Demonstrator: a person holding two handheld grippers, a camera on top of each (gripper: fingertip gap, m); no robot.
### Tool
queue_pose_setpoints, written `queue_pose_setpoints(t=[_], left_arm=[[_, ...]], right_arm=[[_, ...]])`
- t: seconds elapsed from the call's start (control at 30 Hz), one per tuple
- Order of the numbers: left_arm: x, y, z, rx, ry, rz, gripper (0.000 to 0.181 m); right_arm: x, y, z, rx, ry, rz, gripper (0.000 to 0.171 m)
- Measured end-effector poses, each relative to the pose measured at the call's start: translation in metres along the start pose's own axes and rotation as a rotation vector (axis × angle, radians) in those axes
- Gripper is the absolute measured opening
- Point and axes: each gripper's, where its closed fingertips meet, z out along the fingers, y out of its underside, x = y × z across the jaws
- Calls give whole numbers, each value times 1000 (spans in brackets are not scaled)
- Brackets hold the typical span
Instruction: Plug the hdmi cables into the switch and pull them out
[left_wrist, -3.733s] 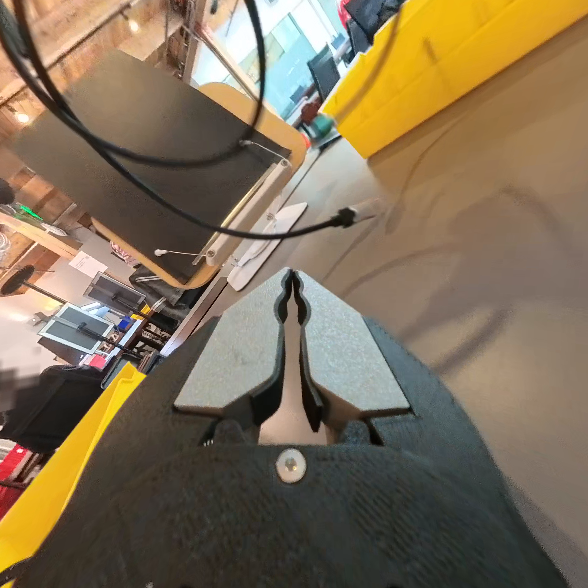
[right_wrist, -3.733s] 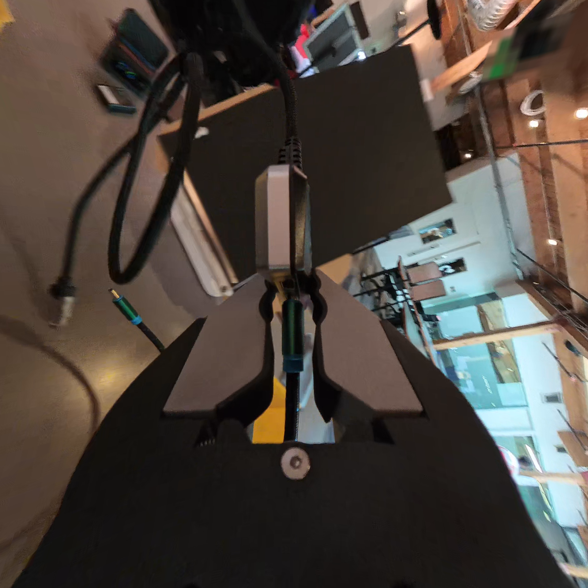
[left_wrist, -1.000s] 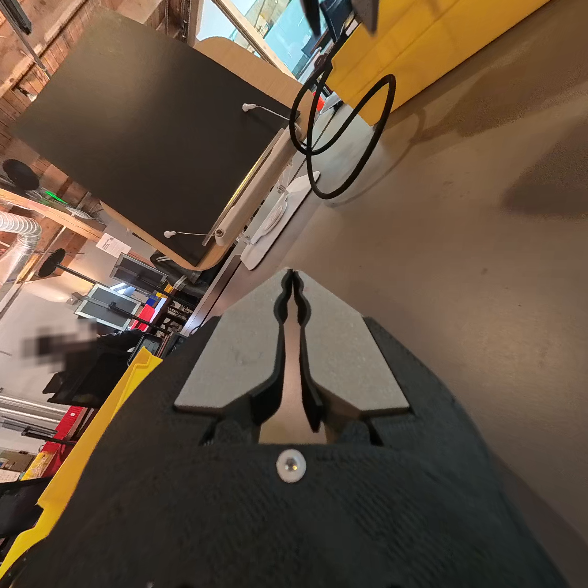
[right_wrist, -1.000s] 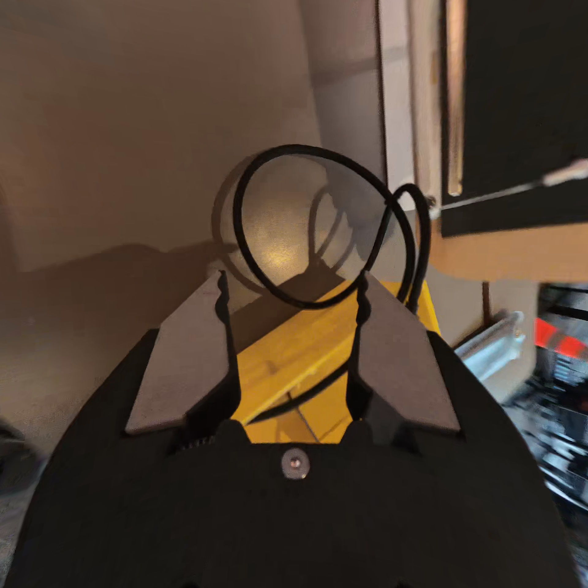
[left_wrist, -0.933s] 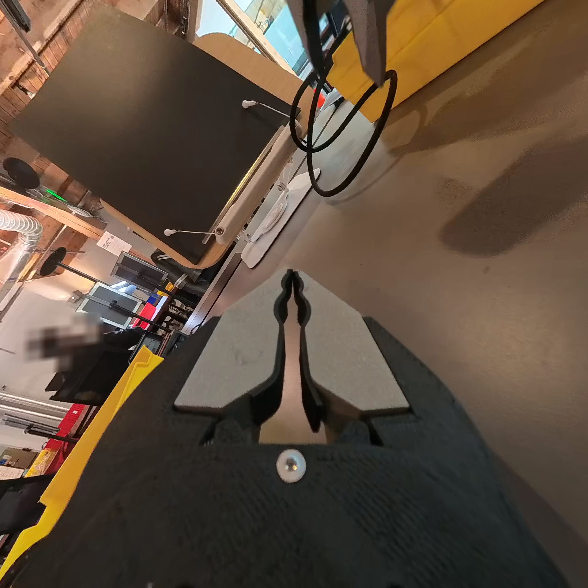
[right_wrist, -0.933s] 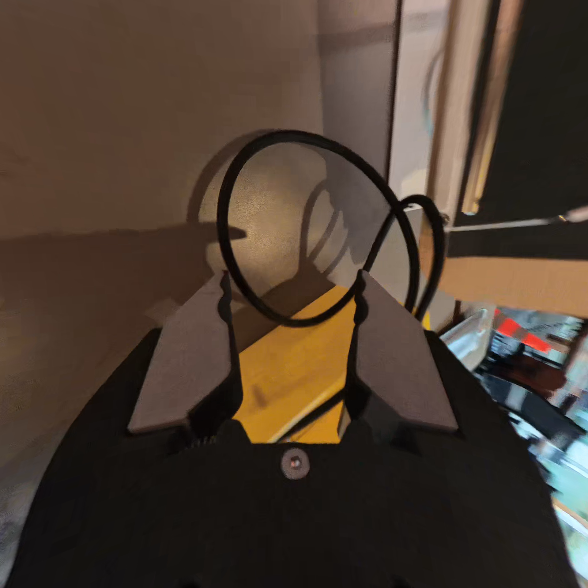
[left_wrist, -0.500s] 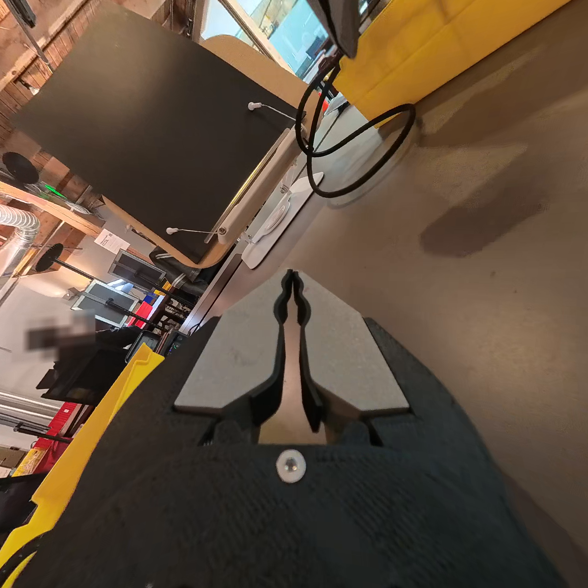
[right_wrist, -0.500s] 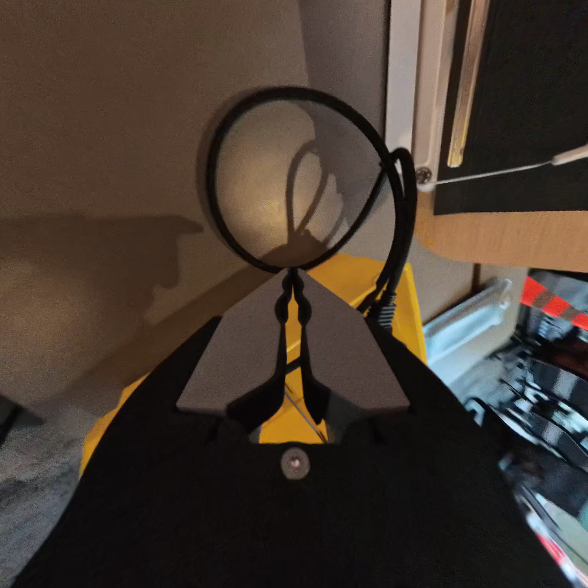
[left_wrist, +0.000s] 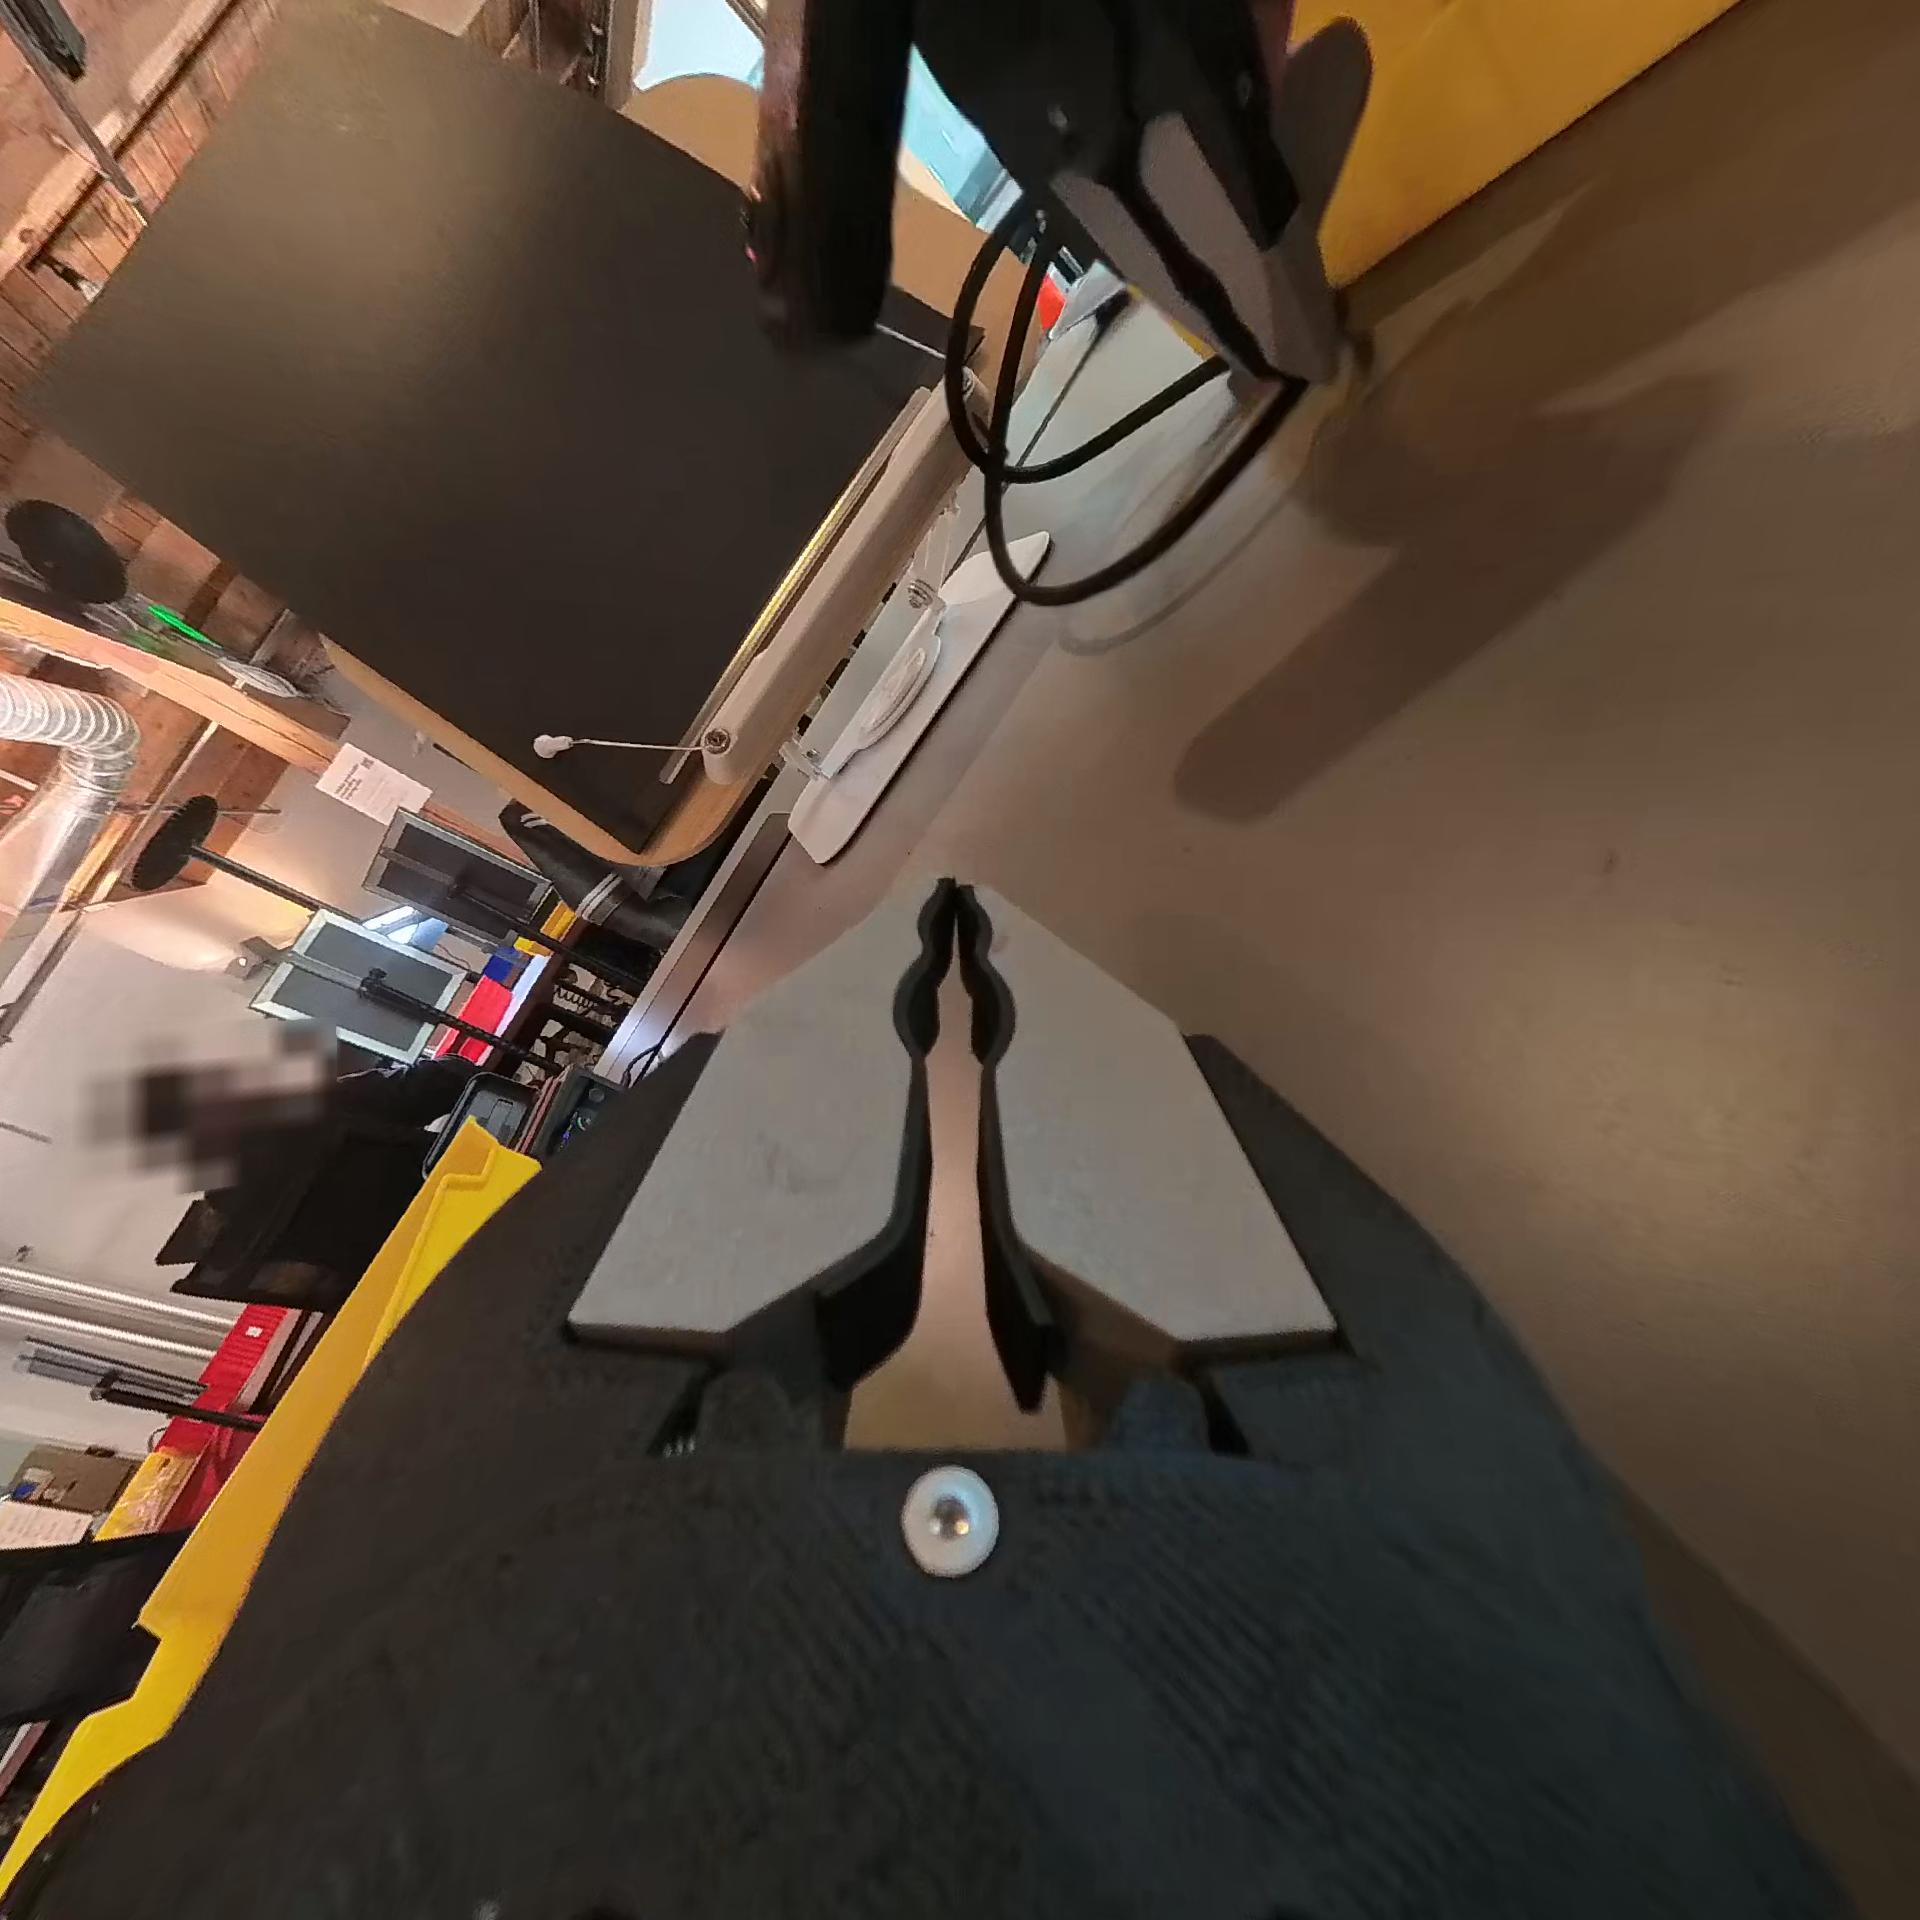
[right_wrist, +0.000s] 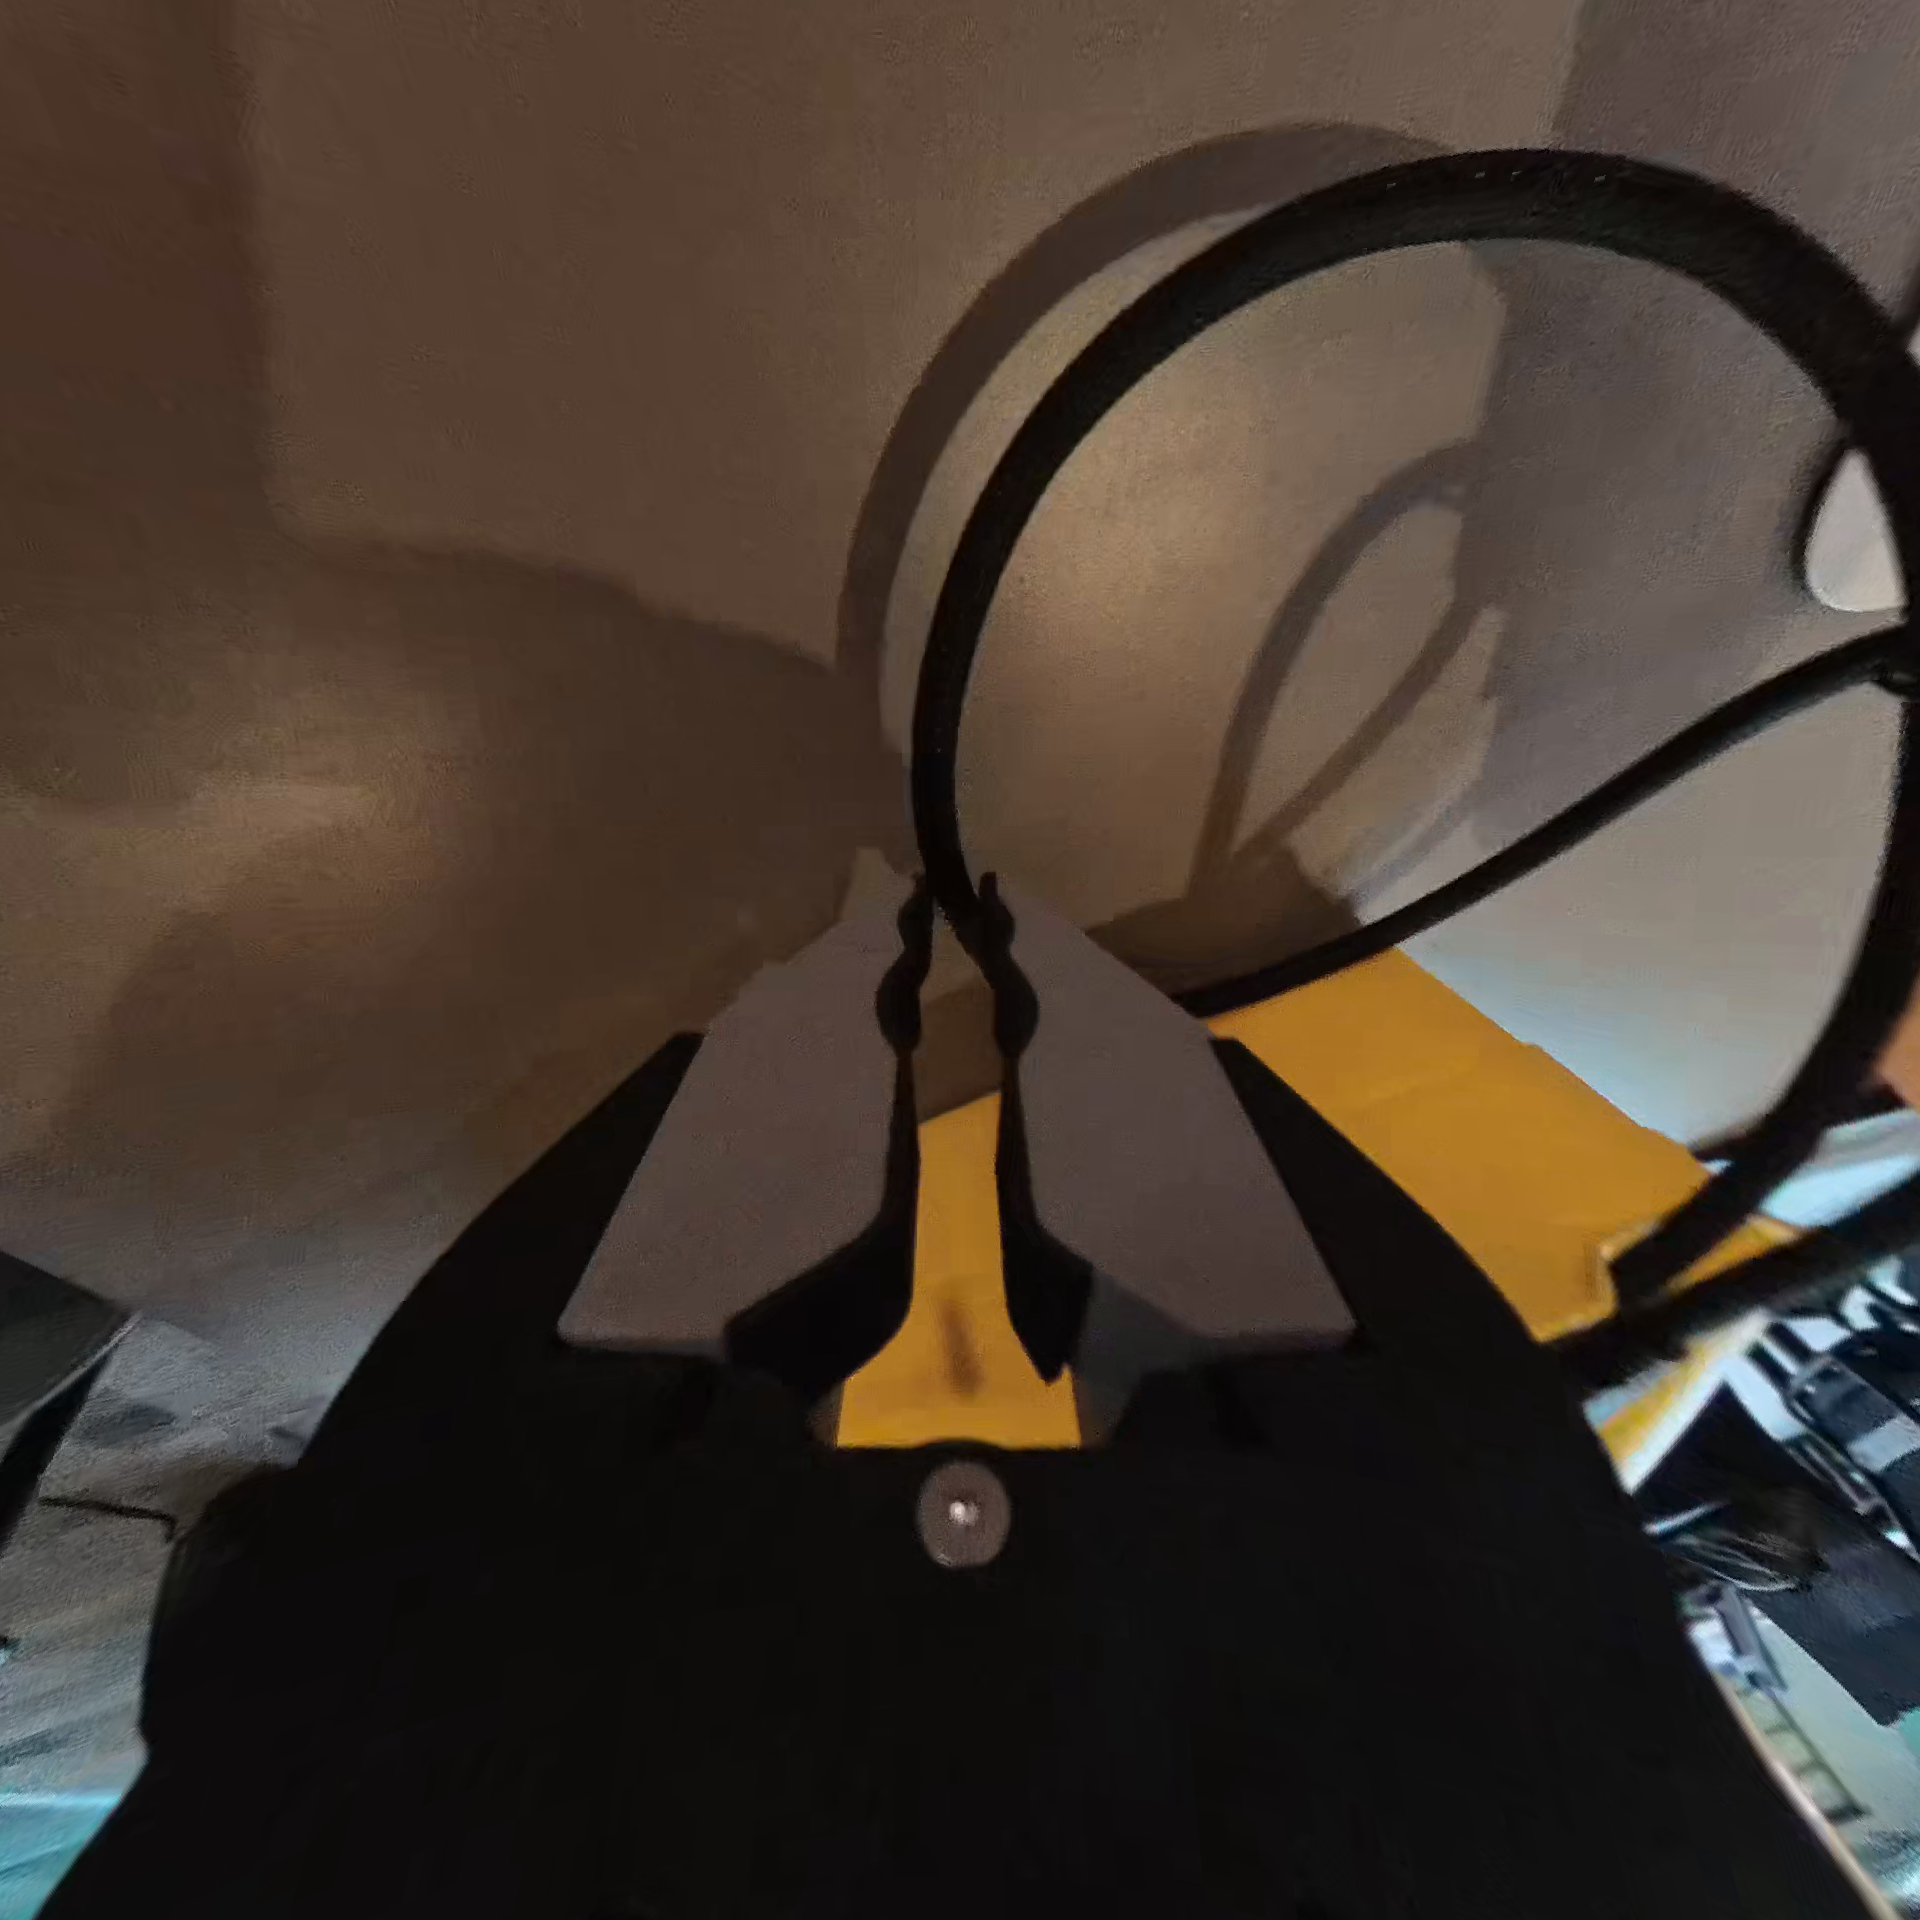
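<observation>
Grey-brown table, workshop behind. Right gripper: fingers pinched onto black looped HDMI cable, beside yellow bin near the table's far edge. Left gripper: fingertips together, empty, low over the table, well apart from the cable.

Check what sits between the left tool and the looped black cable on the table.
Nothing: in the left wrist view, bare table separates the shut left tool from the cable.
</observation>
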Motion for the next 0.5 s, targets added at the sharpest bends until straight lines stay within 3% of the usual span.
queue_pose_setpoints(t=[0.13, 0.3, 0.37, 0.5], left_arm=[[-2, 0, 0, 4, -3, -12, 0], [0, 0, 0, 2, 3, 3, 0], [2, 0, 0, -1, 5, 13, 0], [3, 1, 1, -7, 5, 27, 0]], right_arm=[[13, 7, -64, 130, 90, -24, 5], [34, 55, -133, 240, 128, 40, 4], [44, 74, -135, 281, 66, 134, 4], [59, 109, -94, 309, -206, 463, 0]])
